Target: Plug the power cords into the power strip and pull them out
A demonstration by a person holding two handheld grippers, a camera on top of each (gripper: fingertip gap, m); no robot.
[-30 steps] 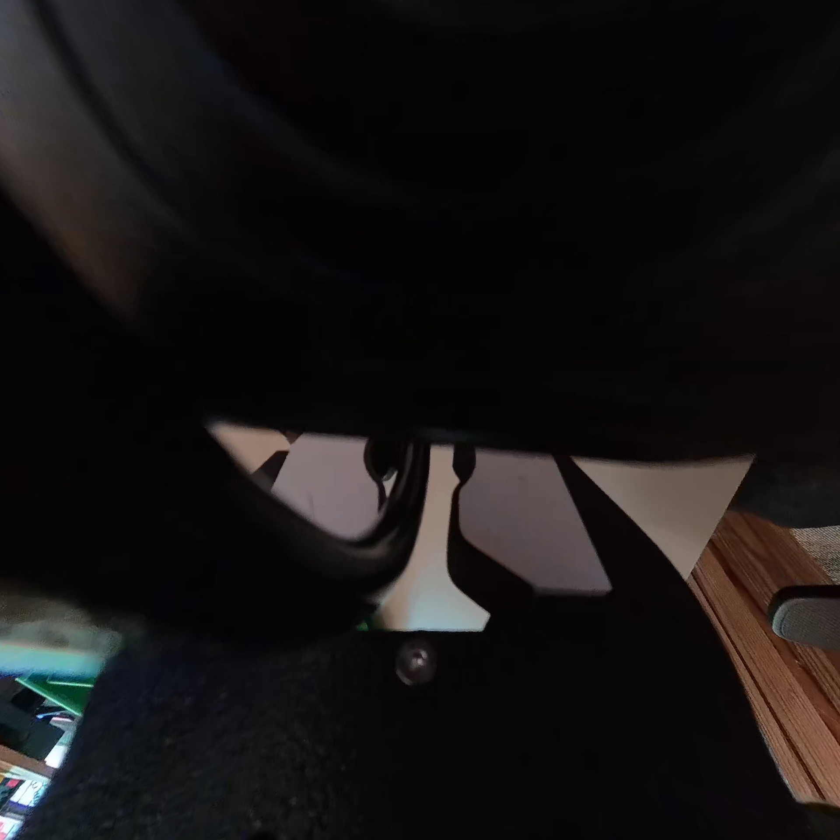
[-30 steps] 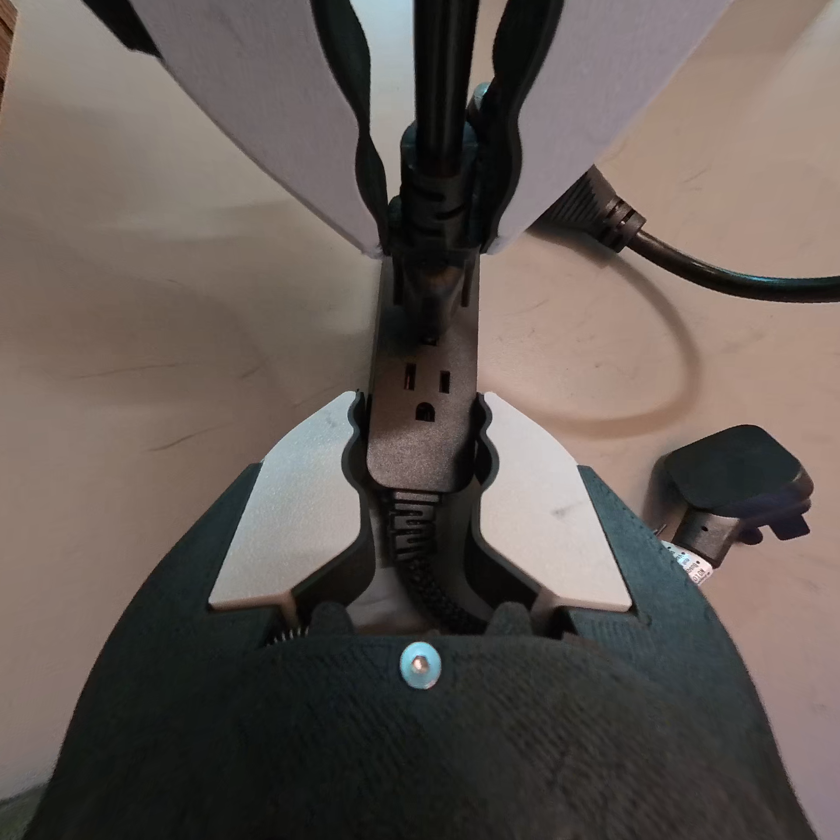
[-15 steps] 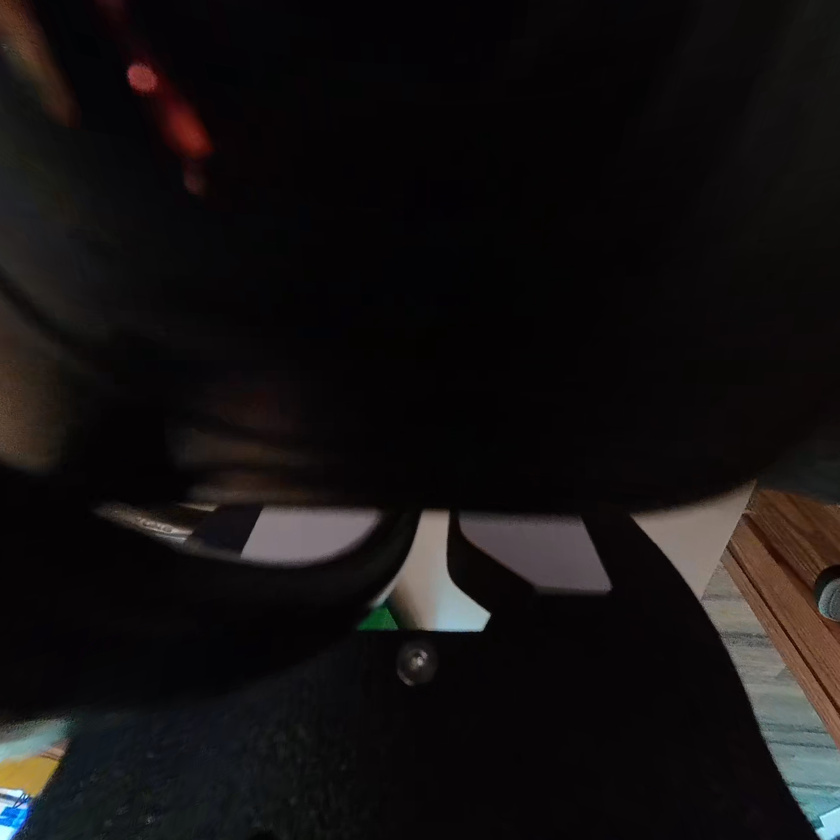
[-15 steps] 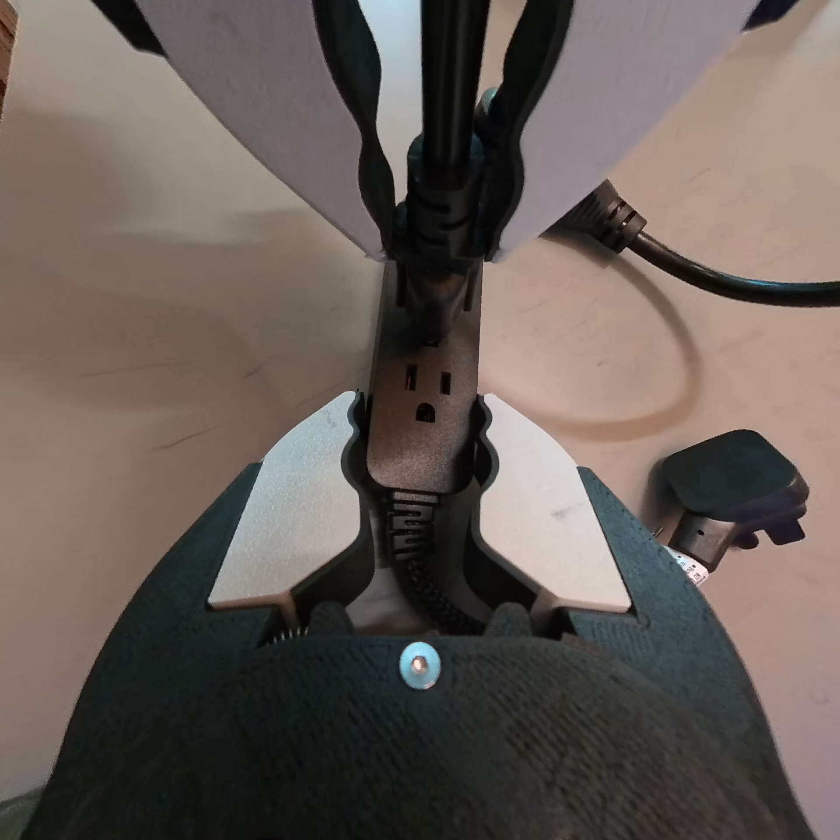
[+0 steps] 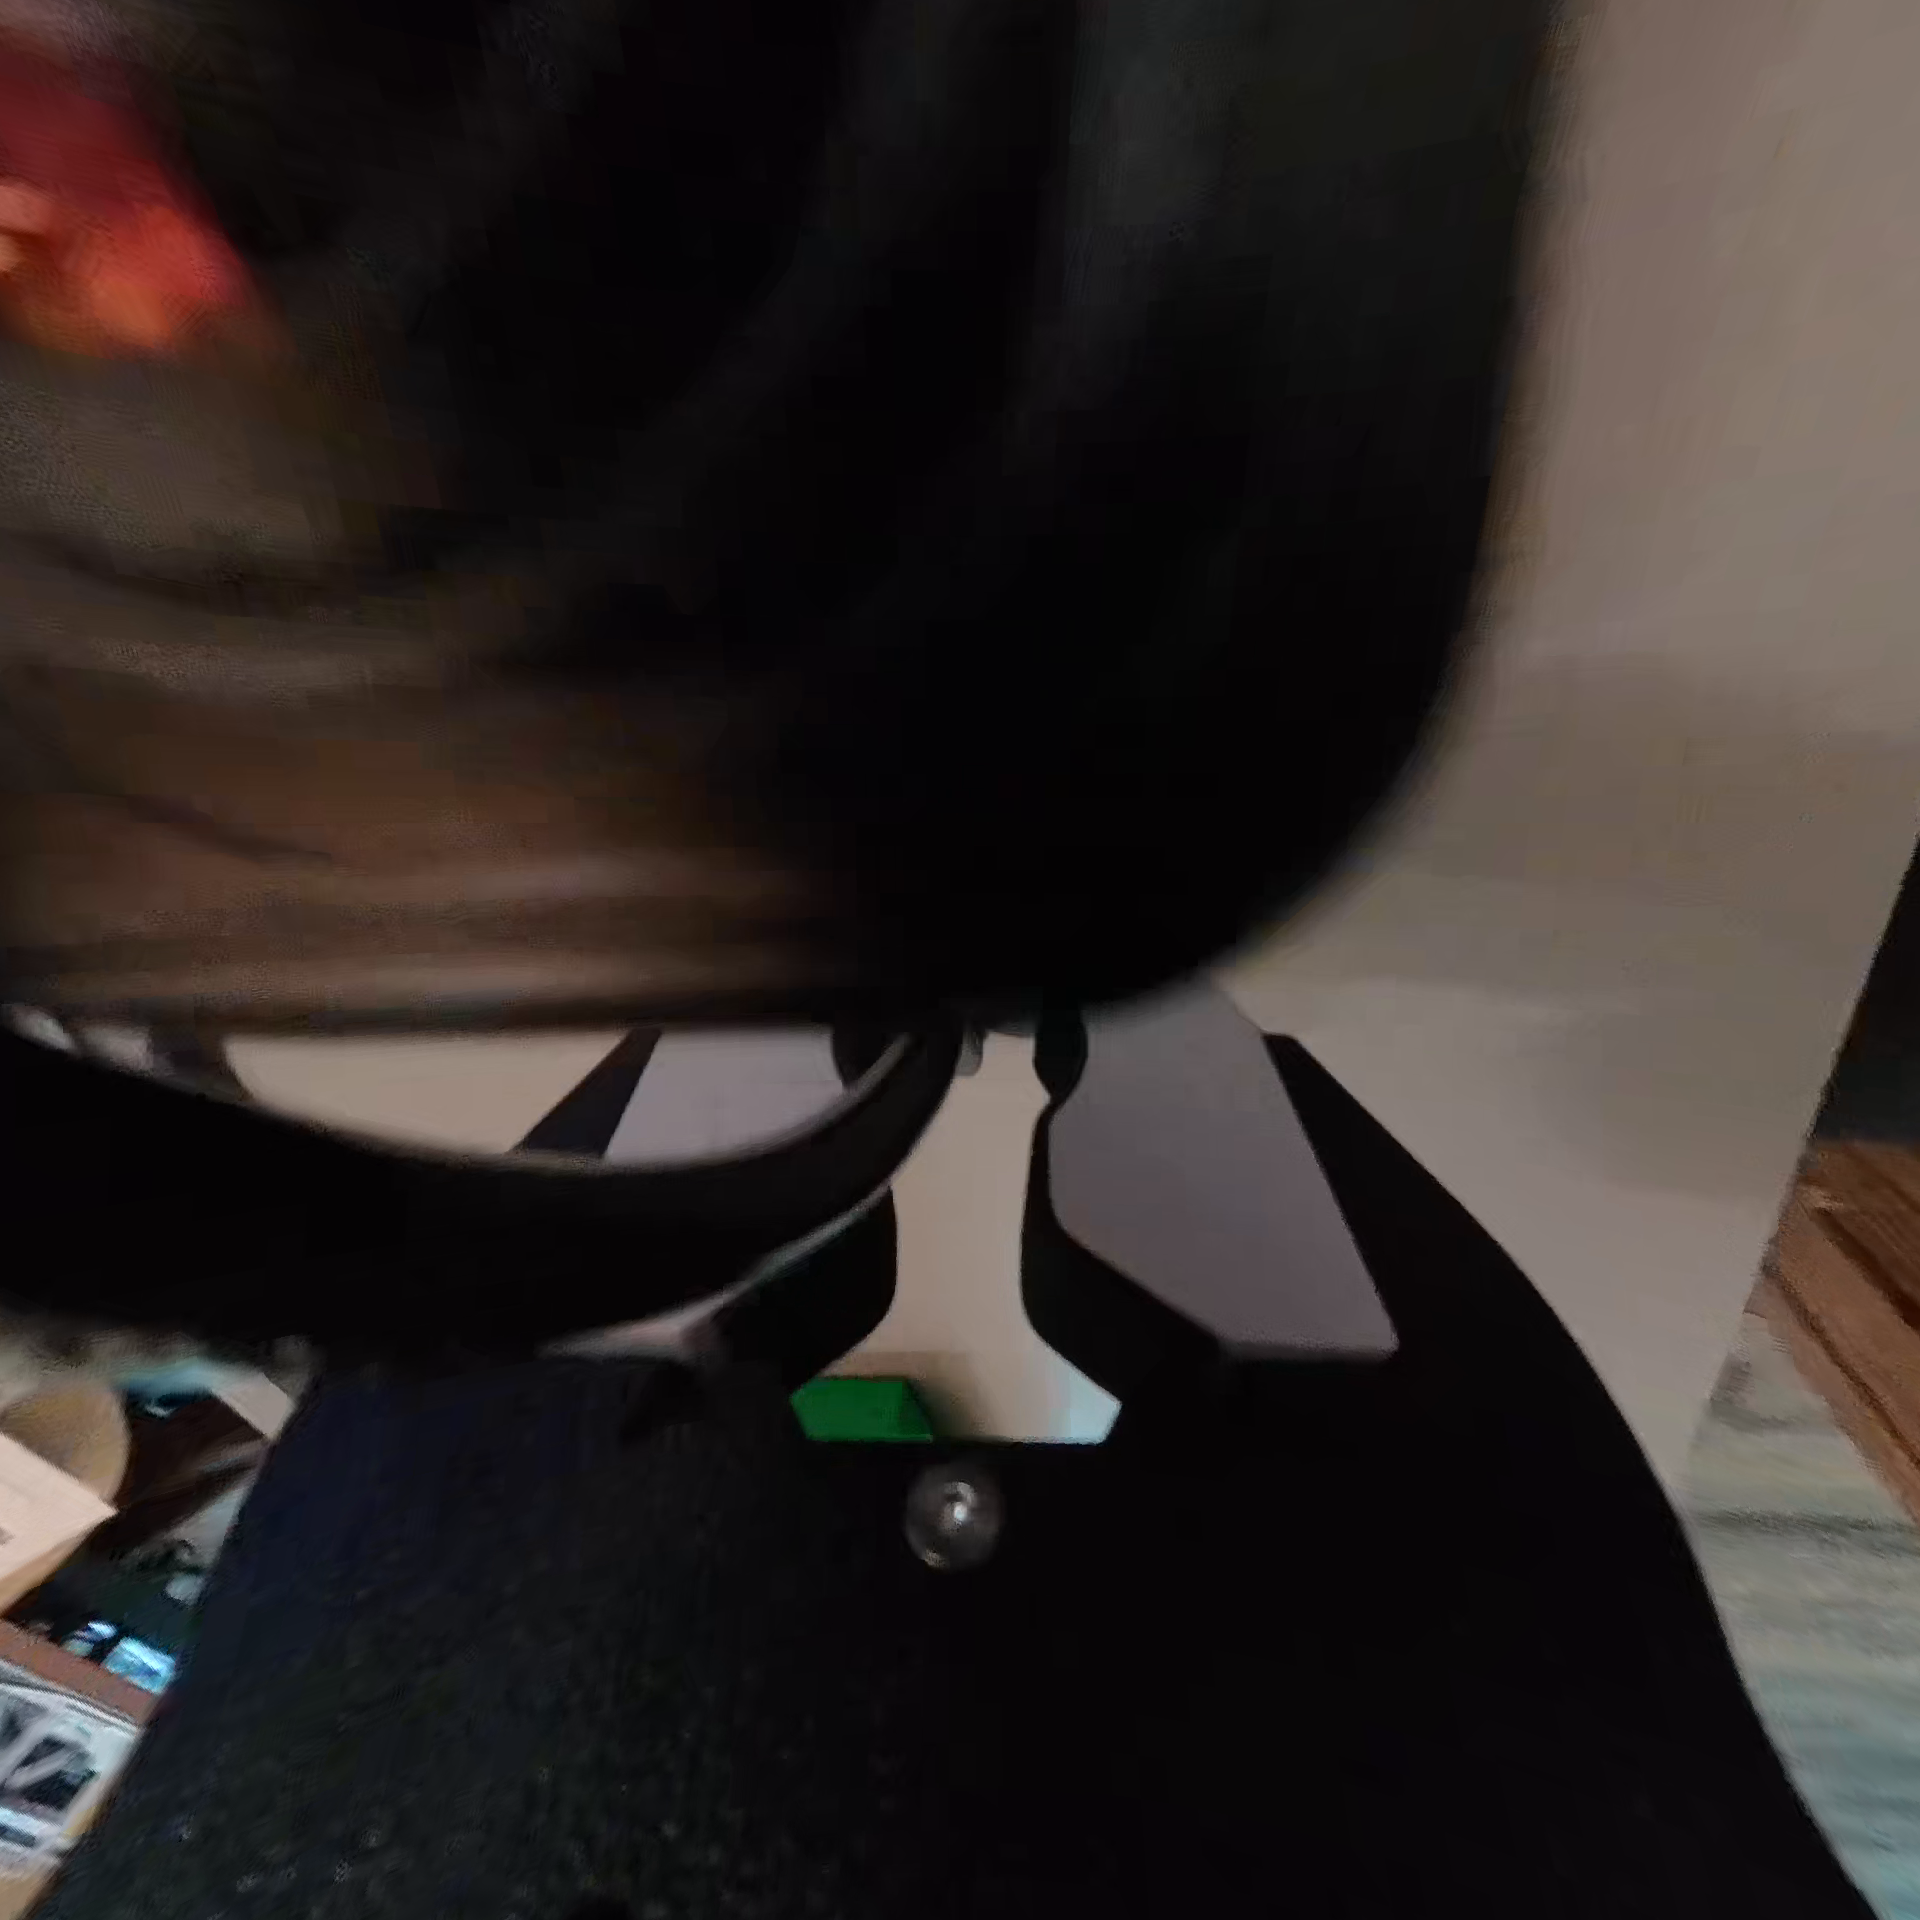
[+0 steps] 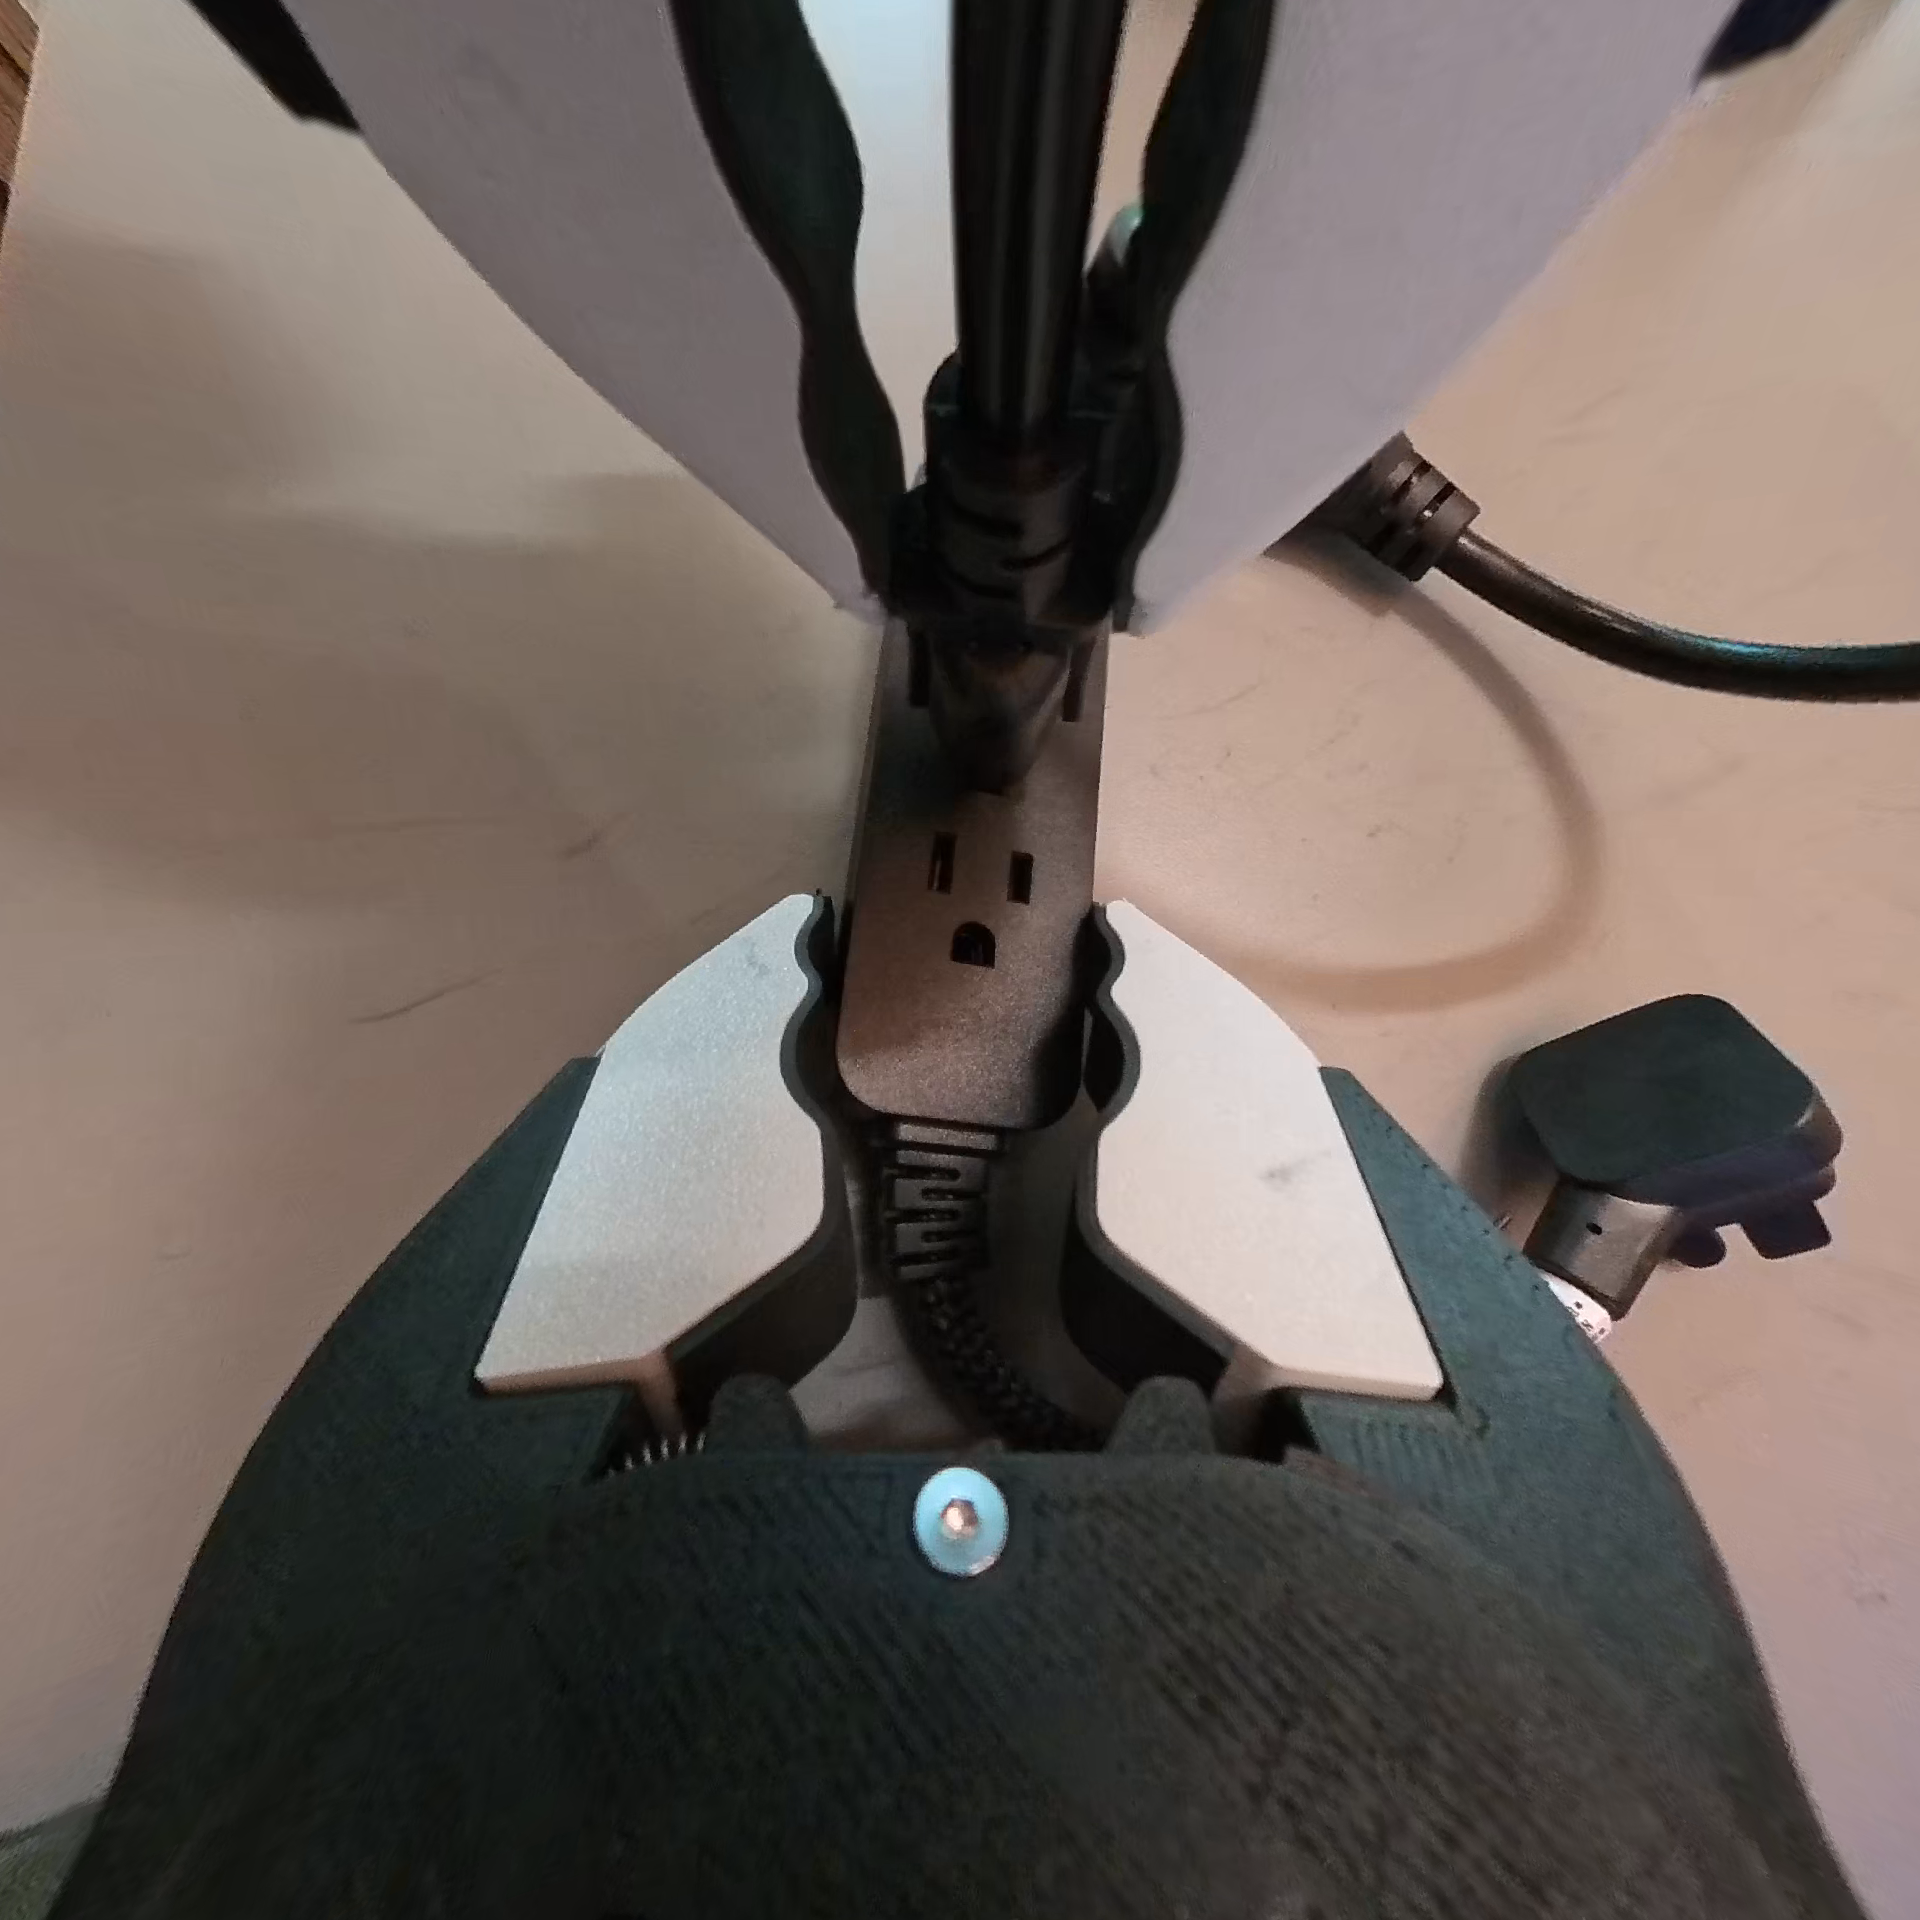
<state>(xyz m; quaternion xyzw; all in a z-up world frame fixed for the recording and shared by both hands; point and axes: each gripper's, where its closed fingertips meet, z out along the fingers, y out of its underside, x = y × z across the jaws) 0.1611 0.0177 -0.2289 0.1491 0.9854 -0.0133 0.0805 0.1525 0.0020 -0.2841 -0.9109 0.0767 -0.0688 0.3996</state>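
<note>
The black power strip (image 6: 966, 997) lies on the beige table, running away from me in the right wrist view. My right gripper (image 6: 961, 925) is shut on its near end, by the braided cord (image 6: 966, 1340). My left gripper (image 6: 1003, 618) comes down from above and is shut on a black plug (image 6: 992, 665) that stands on the strip's second outlet; its blades are hidden. The nearest outlet (image 6: 971, 899) is free. In the blurred left wrist view, the left gripper (image 5: 961, 1049) holds the plug's cord (image 5: 520, 1195), which bends off to the left, under the dark body of the right gripper (image 5: 935, 520).
A loose black plug (image 6: 1662, 1143) lies on the table to the right of my right gripper. Another black cord (image 6: 1621, 634) loops at the upper right, its plug partly hidden behind the left gripper's finger. The table edge and wooden floor (image 5: 1849, 1299) show at the right. Spacing between my two grippers at the tips: around 6 cm.
The left gripper has shifted and tilted a little with the plug, whose near edge sits slightly higher on the strip. The left wrist view now shows more table. The right gripper has not moved.
</note>
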